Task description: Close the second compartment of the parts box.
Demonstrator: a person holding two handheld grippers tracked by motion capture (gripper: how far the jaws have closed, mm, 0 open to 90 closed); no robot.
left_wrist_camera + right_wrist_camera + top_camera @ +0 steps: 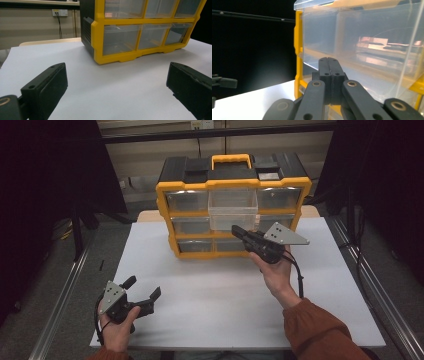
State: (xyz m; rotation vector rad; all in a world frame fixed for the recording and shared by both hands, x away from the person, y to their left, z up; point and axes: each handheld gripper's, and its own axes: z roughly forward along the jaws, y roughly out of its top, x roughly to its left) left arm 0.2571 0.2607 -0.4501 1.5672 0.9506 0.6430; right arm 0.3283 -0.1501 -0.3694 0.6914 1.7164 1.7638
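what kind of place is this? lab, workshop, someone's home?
Most likely a lab or a recording bench, not a home. A yellow drawer organizer stands alone on a white-covered table, metal rails run along the table's sides, dark curtains hang around it, and a person holds the left gripper and right gripper.

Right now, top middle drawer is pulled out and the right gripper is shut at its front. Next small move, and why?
Probably nudge the right gripper forward to push the clear drawer back in. That drawer stands out from the yellow organizer while its neighbours sit flush. The jaws are pressed together with nothing between them, tips right at the drawer's lower front. The left gripper rests open on the white table, apart from it.
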